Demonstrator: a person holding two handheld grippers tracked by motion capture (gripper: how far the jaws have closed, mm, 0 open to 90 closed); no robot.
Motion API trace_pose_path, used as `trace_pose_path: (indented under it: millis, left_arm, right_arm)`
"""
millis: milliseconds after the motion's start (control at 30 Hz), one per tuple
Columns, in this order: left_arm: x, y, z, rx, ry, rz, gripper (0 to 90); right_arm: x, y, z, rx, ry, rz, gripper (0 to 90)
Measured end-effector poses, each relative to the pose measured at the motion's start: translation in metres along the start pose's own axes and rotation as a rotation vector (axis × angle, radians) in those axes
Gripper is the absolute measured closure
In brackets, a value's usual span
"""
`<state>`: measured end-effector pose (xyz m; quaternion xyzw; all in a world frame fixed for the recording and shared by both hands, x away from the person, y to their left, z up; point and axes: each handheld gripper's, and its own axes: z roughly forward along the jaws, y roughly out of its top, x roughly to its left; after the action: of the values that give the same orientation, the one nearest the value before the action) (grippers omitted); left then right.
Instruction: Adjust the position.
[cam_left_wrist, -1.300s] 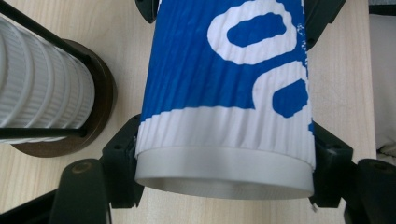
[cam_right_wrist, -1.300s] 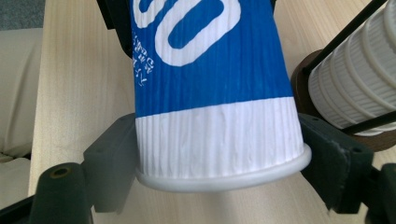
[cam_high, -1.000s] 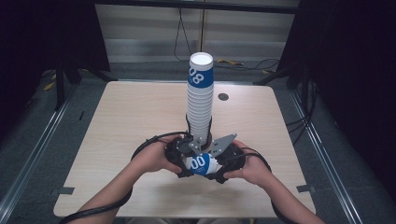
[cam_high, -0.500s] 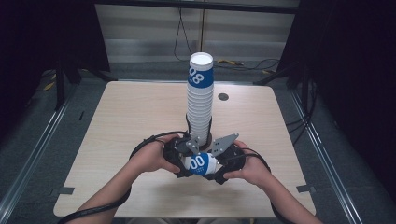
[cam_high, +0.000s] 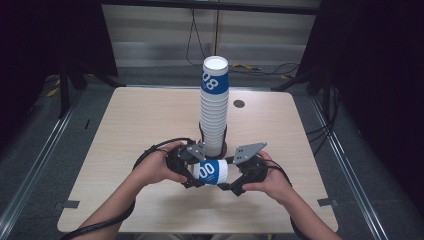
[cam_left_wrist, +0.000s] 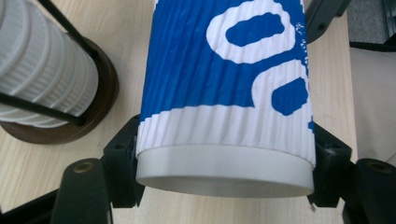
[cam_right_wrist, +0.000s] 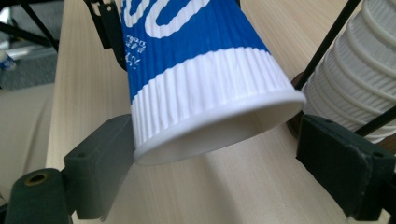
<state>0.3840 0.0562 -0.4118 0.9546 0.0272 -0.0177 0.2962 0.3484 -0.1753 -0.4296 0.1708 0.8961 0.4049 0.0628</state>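
Little has changed over the last second: both hands stay low at the near middle of the table (cam_high: 125, 130), and the blue-and-white cup (cam_high: 211, 171) remains lying on its side between the two tools. Two bare forearms come in from the near edge, a black cable looping off the left wrist. The left gripper (cam_high: 192, 172) is clenched on the cup; in the left gripper view its black pads (cam_left_wrist: 122, 158) press both sides of the ribbed white band just behind one rolled end of the cup (cam_left_wrist: 224, 93), which is lifted clear of the pale wood. The right gripper (cam_high: 231, 176) meets the cup's opposite end. In the right gripper view the cup (cam_right_wrist: 196, 79) hangs tilted between that tool's jaws: one pad (cam_right_wrist: 105, 154) sits right at the cup's wall, while the other stands well apart from it with bare table showing between, so this gripper is released, not squeezing. Grey three-cornered plates top both tools. Just beyond the hands, a tall stack of ribbed white cups (cam_high: 214, 107) rises from a round dark base (cam_left_wrist: 70, 126) ringed by thin black wire uprights (cam_left_wrist: 60, 28), its topmost cup blue with white figures. Farther right on the tabletop lies a small dark round hole (cam_high: 239, 104). Beyond the far edge, cables trail across a grey floor (cam_high: 150, 50).
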Motion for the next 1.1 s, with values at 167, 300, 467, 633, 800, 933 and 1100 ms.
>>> trace_pose_path:
  millis: [167,300,467,633,800,933,1100]
  left_arm:
    - [0.003,-0.006,-0.002,-0.057,-0.014,-0.036,29.6]
    - [0.004,-0.009,-0.002,-0.073,-0.022,-0.046,29.6]
    - [0.005,-0.012,-0.003,-0.100,-0.029,-0.059,29.6]
    - [0.007,-0.016,-0.004,-0.126,-0.039,-0.076,29.5]
    - [0.007,-0.017,-0.004,-0.143,-0.045,-0.084,29.5]
    - [0.007,-0.017,-0.002,-0.153,-0.056,-0.089,29.5]
    - [0.006,-0.016,-0.001,-0.163,-0.065,-0.089,29.5]
  right_arm:
    - [0.000,-0.002,-0.002,-0.047,-0.001,0.017,11.6]
    - [0.001,-0.001,-0.002,-0.067,0.004,0.025,11.6]
    - [0.001,-0.003,-0.002,-0.081,0.007,0.033,11.6]
    - [0.001,-0.006,-0.002,-0.106,0.002,0.044,11.6]
    - [0.001,-0.007,-0.003,-0.134,0.004,0.052,11.6]
    - [0.001,-0.008,-0.001,-0.141,0.005,0.053,11.6]
    - [0.000,-0.010,0.002,-0.148,0.008,0.058,11.6]
